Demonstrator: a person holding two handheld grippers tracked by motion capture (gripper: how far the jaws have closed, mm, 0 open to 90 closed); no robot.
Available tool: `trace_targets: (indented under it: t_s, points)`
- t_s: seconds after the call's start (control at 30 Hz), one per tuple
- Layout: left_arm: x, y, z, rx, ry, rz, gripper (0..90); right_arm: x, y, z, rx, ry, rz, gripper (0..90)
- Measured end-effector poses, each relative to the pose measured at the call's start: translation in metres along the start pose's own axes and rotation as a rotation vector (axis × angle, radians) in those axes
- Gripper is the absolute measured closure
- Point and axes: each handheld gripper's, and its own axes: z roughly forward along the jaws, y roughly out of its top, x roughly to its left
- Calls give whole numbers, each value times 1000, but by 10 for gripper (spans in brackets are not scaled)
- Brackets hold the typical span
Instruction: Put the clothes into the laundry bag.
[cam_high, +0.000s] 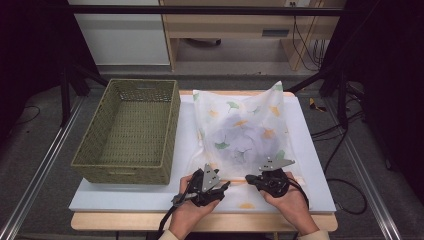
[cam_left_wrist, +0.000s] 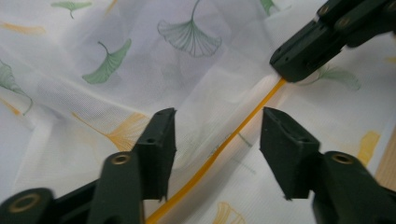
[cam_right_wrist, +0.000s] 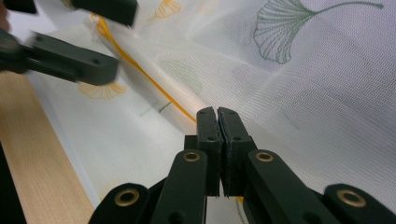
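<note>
White mesh laundry bag (cam_high: 244, 131) lies on the table (cam_high: 125, 197); right gripper (cam_right_wrist: 218, 120) fingers clamp its orange zipper (cam_left_wrist: 219, 150), left gripper (cam_left_wrist: 217, 135) fingers apart astride it at seven o'clock.

Woven olive-green basket (cam_high: 127, 131), rectangular and open-topped, standing on the left part of the white surface (cam_high: 310, 165). Light wooden edge (cam_high: 115, 221) along the surface's near side. Beyond the surface, a pale wooden cabinet (cam_high: 230, 30); black cables (cam_high: 345, 145) on the grey floor at right.
</note>
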Motion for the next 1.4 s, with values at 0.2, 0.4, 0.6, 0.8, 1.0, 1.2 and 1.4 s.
trace_targets:
  t_s: [0.2,0.4,0.6,0.8,1.0,1.2,1.4]
  points:
    - [7,7,-25,-56,44,-57,258,-2,-2,2,10,1,3,886]
    - [16,2,-54,-93,75,-120,183,-3,-3,2,11,1,10,885]
    - [20,-13,-77,-100,97,-146,190,-4,-3,3,7,-2,7,885]
    - [19,-32,-93,-74,158,-122,253,-5,-3,3,2,-8,13,885]
    - [19,-42,-97,-37,192,-119,321,-7,-4,4,10,-10,17,884]
    - [22,-49,-92,14,209,-138,405,-7,-4,6,12,-6,20,882]
    - [22,-52,-88,47,219,-132,439,-7,-4,7,13,-4,16,882]
